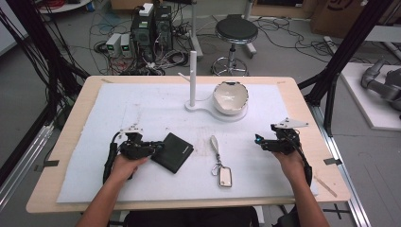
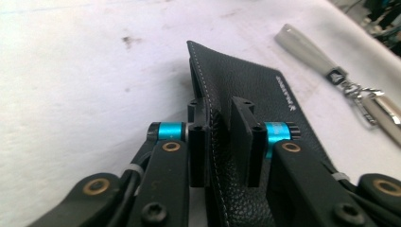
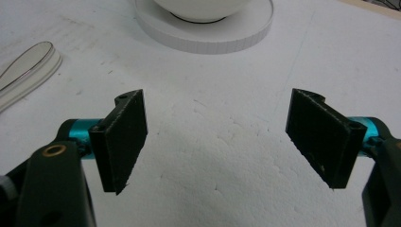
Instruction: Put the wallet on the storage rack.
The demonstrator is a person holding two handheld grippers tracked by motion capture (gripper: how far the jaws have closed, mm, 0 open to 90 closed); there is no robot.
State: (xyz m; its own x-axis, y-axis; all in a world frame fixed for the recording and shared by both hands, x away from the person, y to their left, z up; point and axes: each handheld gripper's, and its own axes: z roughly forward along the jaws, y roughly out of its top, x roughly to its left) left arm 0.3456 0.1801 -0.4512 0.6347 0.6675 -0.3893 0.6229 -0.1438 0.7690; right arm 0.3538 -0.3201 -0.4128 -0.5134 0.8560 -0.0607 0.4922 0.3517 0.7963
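The left gripper (image 2: 220, 142) is clamped on the wallet's (image 2: 265, 94) near edge, lower left of the high view. The right gripper (image 3: 215, 137) stands apart. That thin edge bite could slip when lifted.

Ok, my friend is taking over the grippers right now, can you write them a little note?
Left hand-held gripper: shut on the near edge of the black leather wallet, which lies on the white foam mat.
Right hand-held gripper: open, holding nothing, above bare mat near the white bowl on its stand.
The key fob with its beige strap lies between the two grippers, untouched.
Done: wallet gripped.
Left: the wallet is not yet lifted or moved; probably the fob comes after.
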